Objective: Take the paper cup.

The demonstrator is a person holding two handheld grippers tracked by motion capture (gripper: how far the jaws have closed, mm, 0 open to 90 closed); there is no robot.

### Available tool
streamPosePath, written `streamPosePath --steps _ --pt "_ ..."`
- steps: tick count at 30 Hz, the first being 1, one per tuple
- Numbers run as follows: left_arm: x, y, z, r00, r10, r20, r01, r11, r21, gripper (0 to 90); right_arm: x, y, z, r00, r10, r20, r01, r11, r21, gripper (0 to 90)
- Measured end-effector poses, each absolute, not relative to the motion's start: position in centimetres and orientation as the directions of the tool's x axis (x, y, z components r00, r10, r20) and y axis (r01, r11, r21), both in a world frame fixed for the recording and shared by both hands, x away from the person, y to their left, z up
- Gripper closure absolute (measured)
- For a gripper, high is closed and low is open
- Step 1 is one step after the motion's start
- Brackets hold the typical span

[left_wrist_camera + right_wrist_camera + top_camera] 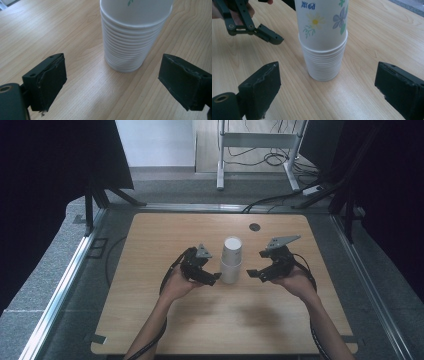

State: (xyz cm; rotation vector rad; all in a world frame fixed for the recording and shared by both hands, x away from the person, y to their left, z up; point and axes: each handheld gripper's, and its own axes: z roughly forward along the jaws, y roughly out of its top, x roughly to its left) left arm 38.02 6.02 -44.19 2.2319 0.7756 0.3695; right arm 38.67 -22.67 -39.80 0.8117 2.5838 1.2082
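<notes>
A stack of white paper cups (231, 260) stands upside down in the middle of the wooden table (150, 320). The top cup carries a flower print (323, 25), and the ribbed rims of the others show below it (125, 50). My left gripper (216, 277) sits just left of the stack's base, its jaws wide apart and holding nothing. In its own view the stack stands ahead of the left gripper (112, 85), beyond the jaws. My right gripper (252, 273) is just right of the stack, open and apart from it (328, 92). The left gripper (267, 33) also appears in the right gripper view, beside the stack.
A small dark round disc (255, 226) lies on the table near its far edge. Metal rails (65, 285) run along both sides of the table. Beyond the far edge stand a white metal frame (257, 142) and floor cables (272, 197).
</notes>
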Motion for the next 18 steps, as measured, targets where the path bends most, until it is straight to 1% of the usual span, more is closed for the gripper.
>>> streamPosePath --steps 4,6,12,18 --pt "38.2 5.6 -44.1 0.782 0.622 0.028 0.413 -0.552 0.725 7.7 39.1 -22.3 -39.6 -0.839 0.541 0.065 0.397 0.525 0.752 7.8" --pt "38.3 5.5 -44.0 0.785 0.618 0.024 0.410 -0.549 0.729 9.7 39.2 -22.1 -39.5 -0.840 0.539 0.061 0.395 0.531 0.750 8.3" --pt "38.7 5.2 -43.9 0.790 0.612 0.022 0.405 -0.549 0.731 9.8 39.7 -21.5 -39.1 -0.842 0.537 0.051 0.392 0.543 0.743 8.6" --pt "39.0 4.7 -43.9 0.793 0.609 -0.005 0.418 -0.538 0.732 10.0 40.2 -20.9 -38.7 -0.846 0.532 0.047 0.387 0.550 0.740 8.0"
